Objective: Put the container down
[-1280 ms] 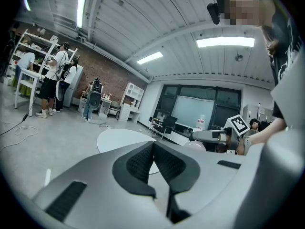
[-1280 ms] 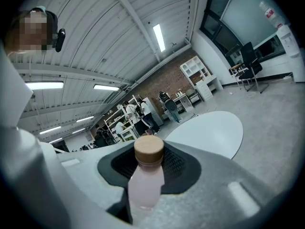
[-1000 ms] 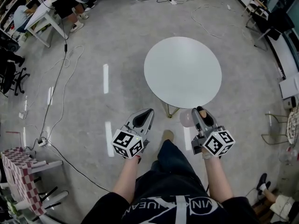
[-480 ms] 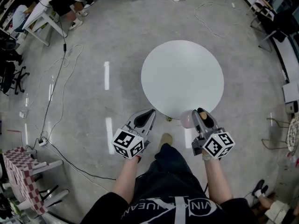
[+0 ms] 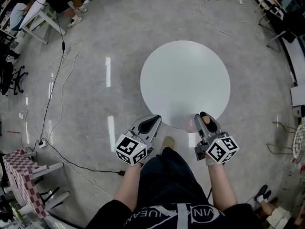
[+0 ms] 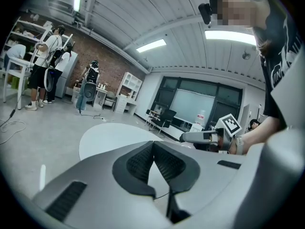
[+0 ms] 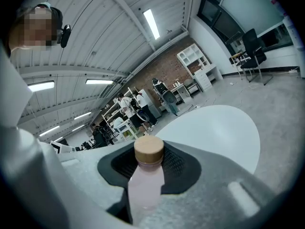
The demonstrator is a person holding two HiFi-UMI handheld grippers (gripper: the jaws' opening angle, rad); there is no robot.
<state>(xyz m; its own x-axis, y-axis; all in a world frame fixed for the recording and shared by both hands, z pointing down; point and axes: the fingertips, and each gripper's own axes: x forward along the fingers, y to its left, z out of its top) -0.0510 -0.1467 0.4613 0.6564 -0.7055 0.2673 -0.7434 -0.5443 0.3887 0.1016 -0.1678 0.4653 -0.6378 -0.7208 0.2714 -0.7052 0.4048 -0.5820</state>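
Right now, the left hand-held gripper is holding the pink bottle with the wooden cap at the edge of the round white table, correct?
No: the right hand-held gripper is holding the pink bottle with the wooden cap at the edge of the round white table. The right gripper view shows it.

Clothing: black short-sleeve T-shirt [image 5: 157, 217] with white lettering and a white vertical stripe on the front, dark trousers [image 5: 167, 173], tan shoe [image 5: 168, 140]. Left tool [image 5: 151, 123] and right tool [image 5: 204, 116] match: light grey moulded shells tapering to a point, with black ribbed pads [image 6: 136, 162] in a dark inset. Each has a white cube [image 5: 130, 150] at the rear with black square markers on its faces. Pale strap [image 6: 237, 144] at the right wrist, just behind its cube.
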